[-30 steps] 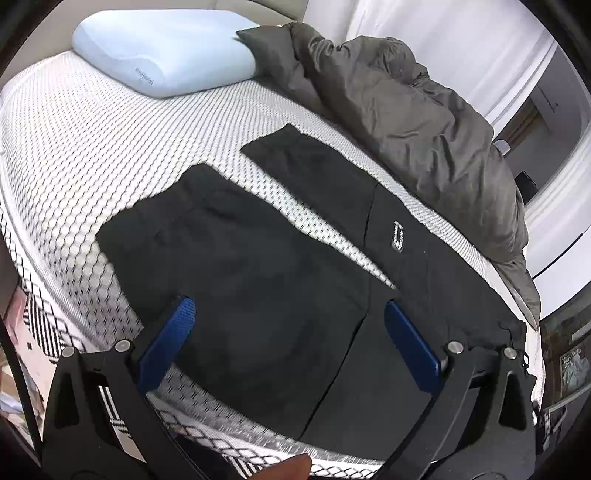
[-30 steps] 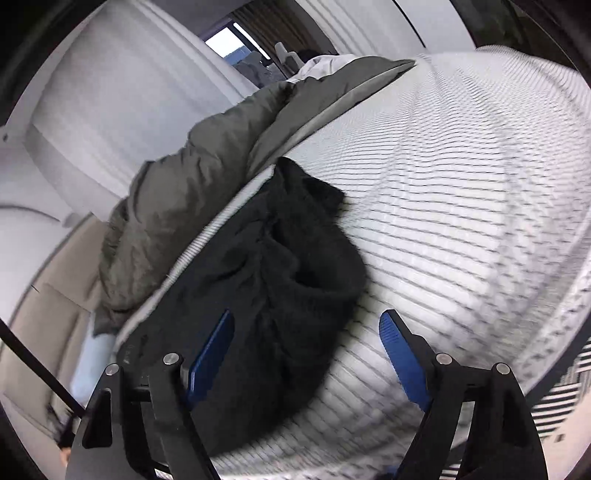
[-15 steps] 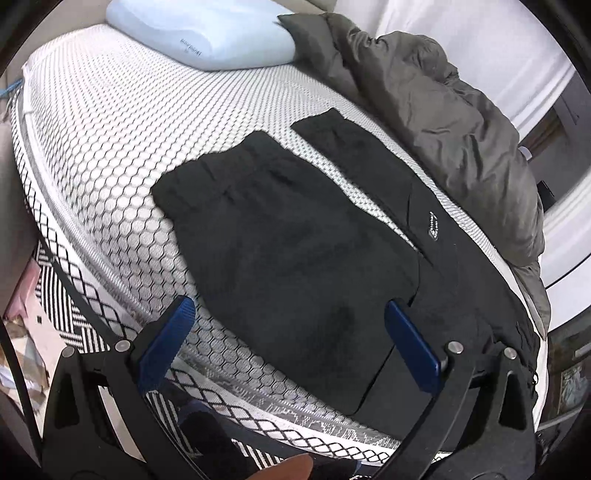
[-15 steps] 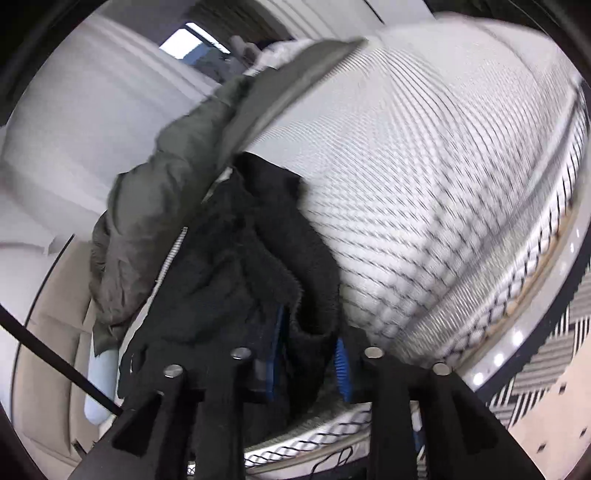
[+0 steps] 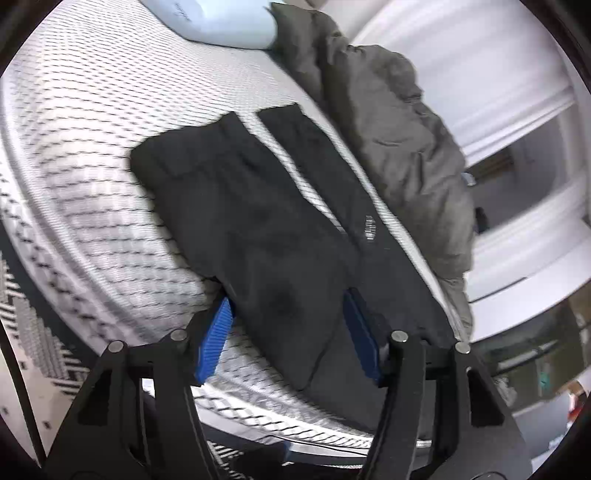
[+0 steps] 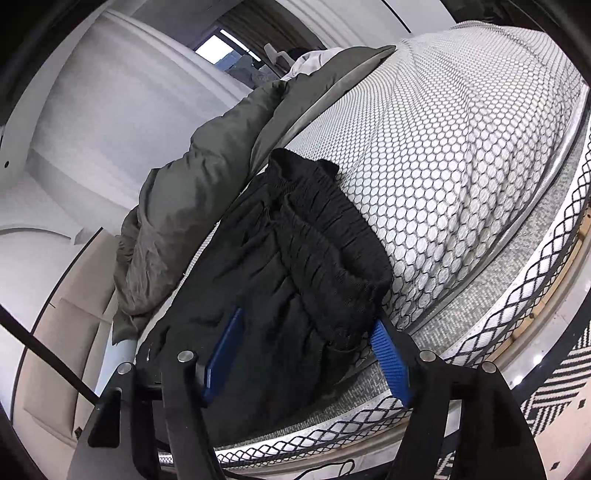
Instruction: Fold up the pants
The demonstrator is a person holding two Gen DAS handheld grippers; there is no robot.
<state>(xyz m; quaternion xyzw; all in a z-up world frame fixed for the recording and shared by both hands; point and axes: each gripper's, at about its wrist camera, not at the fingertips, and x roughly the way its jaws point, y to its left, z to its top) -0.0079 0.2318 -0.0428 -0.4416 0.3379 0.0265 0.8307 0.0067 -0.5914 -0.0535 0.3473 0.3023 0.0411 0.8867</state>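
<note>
Black pants [image 5: 240,206] lie flat on the white honeycomb mattress [image 5: 92,110], both legs running away from me. My left gripper [image 5: 288,332] sits low at the bed's near edge. Its jaws are closing, with the nearer leg's cloth between the blue pads [image 5: 214,339], which do not pinch it. In the right wrist view the bunched elastic waistband of the pants [image 6: 295,229] lies on the mattress [image 6: 461,147]. My right gripper [image 6: 306,354] straddles that waistband and its jaws are opening. The cloth sits loose between the pads [image 6: 391,358].
A rumpled grey duvet [image 5: 399,147] lies along the far side of the pants, also visible as the grey duvet [image 6: 192,192]. A pale blue pillow [image 5: 221,22] rests at the bed's head. A black-and-white patterned rug [image 6: 554,398] covers the floor below the bed edge.
The left gripper came down and closer to the near leg, and its pads narrowed around it. The right gripper pinched the waistband half a second ago and has since widened again.
</note>
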